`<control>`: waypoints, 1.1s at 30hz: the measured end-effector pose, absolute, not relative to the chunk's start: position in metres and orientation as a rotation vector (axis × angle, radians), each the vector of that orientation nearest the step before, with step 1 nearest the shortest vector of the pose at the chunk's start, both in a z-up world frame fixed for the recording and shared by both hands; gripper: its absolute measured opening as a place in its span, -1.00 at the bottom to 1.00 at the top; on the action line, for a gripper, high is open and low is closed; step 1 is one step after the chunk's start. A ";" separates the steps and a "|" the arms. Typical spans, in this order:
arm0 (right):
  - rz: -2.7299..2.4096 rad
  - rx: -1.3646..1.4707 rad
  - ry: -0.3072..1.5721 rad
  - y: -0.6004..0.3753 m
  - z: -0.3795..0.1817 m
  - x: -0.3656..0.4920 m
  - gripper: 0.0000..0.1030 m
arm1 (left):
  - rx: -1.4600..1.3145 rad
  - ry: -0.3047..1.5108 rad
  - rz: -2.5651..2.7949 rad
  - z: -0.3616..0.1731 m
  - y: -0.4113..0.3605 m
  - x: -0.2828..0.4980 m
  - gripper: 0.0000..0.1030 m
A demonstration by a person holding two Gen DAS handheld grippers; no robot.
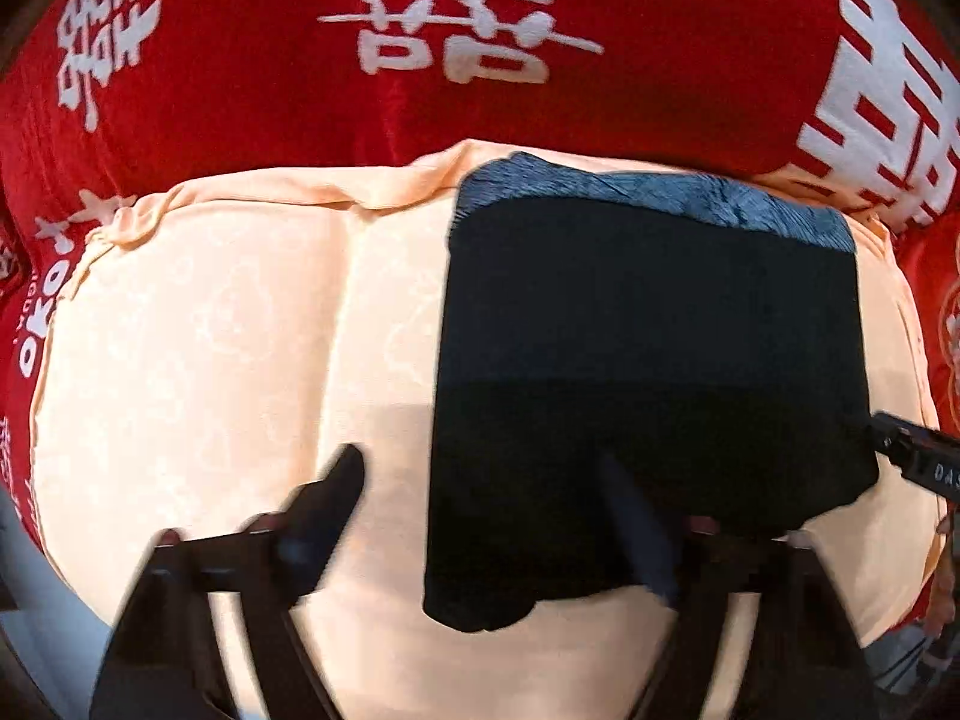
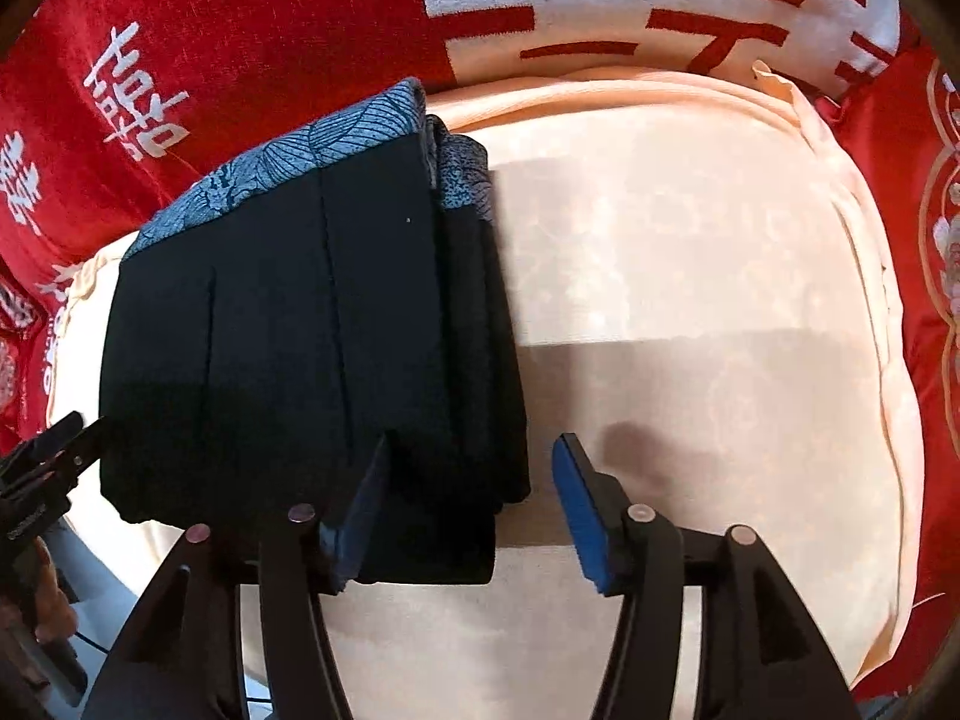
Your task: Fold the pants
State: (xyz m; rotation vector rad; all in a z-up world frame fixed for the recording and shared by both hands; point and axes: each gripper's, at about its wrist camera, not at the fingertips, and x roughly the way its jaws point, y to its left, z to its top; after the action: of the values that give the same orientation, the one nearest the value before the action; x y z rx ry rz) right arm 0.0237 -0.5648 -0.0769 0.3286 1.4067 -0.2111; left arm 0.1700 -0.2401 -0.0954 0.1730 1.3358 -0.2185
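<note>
Pants look fully folded into a compact stack on the cushion. Your left gripper and right gripper are both released; only tidying seems left.

The folded pants are laid on the cushion, toward its right half in the left wrist view and its left half in the right wrist view. The cushion is set on the blanket, which is spread behind it and to both sides. The left gripper is placed at the near edge of the pants, one finger over the cushion, the other over the pants. The right gripper is placed at the pants' near right corner.
</note>
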 end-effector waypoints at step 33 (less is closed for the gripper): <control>-0.222 0.481 1.438 -0.587 -0.058 0.020 0.29 | 0.125 1.388 -0.263 -0.103 -0.233 0.199 0.64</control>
State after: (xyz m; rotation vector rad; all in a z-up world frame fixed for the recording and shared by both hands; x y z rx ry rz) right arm 0.0196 -0.5873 -0.0580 0.4810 1.4382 -0.2221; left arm 0.1991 -0.2334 -0.1027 0.1253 1.3878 -0.2627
